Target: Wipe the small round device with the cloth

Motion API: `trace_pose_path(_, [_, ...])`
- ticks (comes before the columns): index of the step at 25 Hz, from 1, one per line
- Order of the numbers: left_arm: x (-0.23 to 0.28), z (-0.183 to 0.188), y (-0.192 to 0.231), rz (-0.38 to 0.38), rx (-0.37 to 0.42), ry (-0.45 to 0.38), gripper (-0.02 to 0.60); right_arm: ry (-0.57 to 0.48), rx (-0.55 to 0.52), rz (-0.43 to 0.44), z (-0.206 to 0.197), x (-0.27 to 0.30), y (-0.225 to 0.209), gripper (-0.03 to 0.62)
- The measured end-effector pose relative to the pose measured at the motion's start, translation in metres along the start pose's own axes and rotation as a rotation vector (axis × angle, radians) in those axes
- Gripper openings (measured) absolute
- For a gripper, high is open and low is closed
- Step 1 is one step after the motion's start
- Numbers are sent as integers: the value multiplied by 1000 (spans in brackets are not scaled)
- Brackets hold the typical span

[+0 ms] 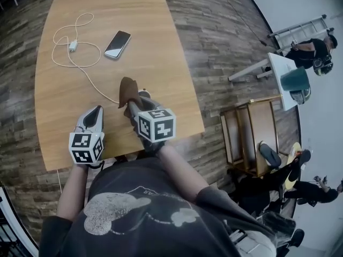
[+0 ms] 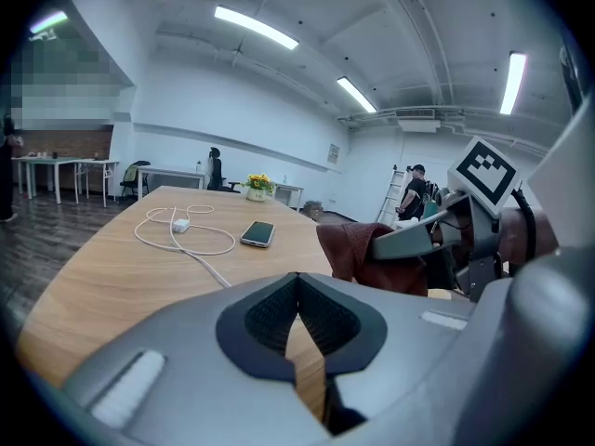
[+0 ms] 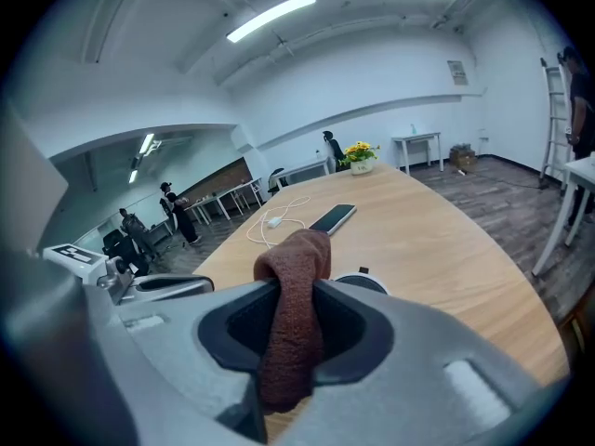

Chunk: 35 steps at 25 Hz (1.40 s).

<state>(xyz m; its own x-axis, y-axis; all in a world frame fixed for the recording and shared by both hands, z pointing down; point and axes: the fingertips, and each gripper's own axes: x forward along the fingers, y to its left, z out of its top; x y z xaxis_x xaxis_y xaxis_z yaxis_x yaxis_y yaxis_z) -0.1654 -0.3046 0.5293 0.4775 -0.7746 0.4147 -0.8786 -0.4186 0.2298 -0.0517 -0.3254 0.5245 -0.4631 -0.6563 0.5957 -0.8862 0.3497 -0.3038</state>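
At the near edge of a wooden table (image 1: 155, 47), the right gripper (image 3: 297, 291) is clamped on a brown cloth (image 3: 297, 249) just before the small round device (image 3: 364, 283), with the left gripper (image 2: 297, 284) alongside closed on nothing, and a phone (image 1: 117, 44) and white cable (image 1: 80, 55) lying beyond in an open office.

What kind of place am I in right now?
Likely an open-plan office or workshop: a long wooden table, desks by the far wall, ceiling strip lights, and a ladder.
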Motion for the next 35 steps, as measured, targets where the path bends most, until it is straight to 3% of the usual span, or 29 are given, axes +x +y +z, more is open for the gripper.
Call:
trace_pose_path(10, [-6, -9, 15, -6, -17, 17, 20, 72, 78, -76, -39, 29, 8, 77])
trace_pose_path(20, [-13, -21, 21, -1, -41, 31, 20, 163, 134, -153, -87, 28, -13, 78])
trace_pose_path(26, [-12, -22, 13, -4, -31, 16, 20, 168, 106, -91, -97, 18, 0, 78])
trace_pose_path(35, [-30, -20, -13, 32, -7, -13, 20, 60, -42, 24, -86, -22, 16, 78])
